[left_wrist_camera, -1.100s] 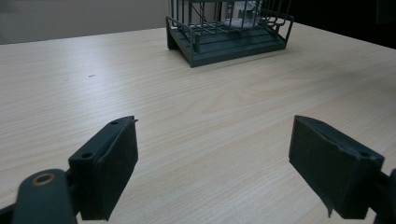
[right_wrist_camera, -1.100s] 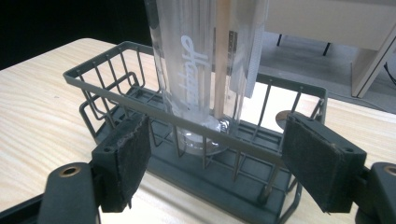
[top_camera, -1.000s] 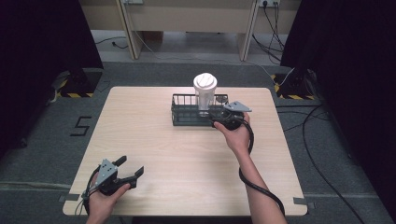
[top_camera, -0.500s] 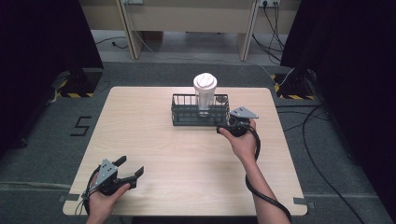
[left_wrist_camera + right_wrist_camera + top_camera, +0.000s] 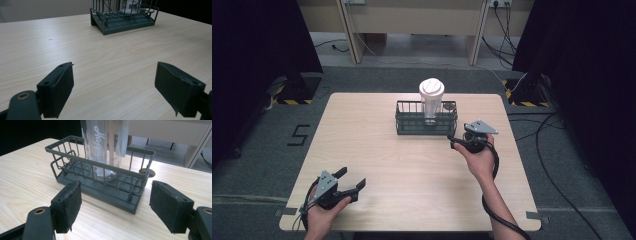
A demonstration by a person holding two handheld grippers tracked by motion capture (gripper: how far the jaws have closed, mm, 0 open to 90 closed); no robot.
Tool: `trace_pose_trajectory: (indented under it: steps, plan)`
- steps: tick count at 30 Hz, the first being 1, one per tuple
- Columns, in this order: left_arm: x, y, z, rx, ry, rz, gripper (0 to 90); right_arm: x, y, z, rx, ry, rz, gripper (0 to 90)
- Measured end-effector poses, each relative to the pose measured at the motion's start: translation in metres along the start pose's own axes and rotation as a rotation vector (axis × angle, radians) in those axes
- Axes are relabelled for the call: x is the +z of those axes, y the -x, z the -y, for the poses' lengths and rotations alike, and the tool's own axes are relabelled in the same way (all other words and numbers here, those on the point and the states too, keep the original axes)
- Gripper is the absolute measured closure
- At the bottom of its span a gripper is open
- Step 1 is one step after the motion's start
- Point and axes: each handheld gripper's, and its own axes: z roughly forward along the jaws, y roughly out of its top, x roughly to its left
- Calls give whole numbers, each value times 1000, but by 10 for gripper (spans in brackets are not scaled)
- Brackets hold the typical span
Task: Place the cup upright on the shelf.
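With the cup [image 5: 431, 98] standing in the basket [image 5: 426, 119] near the table's far edge, both open-jawed grippers are held empty; the right gripper [image 5: 460, 142] is likely to be drawn away next.

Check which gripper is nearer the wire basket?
Right. The right gripper sits just off the wire basket near its right end; the left gripper rests far back at the table's near-left corner.

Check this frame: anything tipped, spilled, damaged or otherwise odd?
Nothing stands out. The clear cup stands upright inside the wire basket, and both the left gripper and right gripper are open and empty.
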Motion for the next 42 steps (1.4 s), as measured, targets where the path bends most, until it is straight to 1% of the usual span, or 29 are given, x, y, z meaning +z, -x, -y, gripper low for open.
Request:
trace_pose_trajectory:
  steps: [6,13,21,26,35,40,42]
  plan:
    - [0,0,0,0,-1,0,151,-12,4,7,6,-2,3,274]
    - [0,0,0,2,-5,-4,149,-29,11,19,20,2,16,285]
    - [1,0,1,3,-6,-6,149,-50,21,31,33,10,42,290]
    - [1,0,1,3,-6,-7,149,-61,26,43,39,1,56,291]
    - [1,1,1,4,-9,-8,149,-76,32,68,64,8,73,291]
    - [1,1,1,5,-8,-9,149,-81,31,80,75,11,74,291]
    - [1,1,1,5,-9,-9,149,-82,31,83,72,13,78,290]
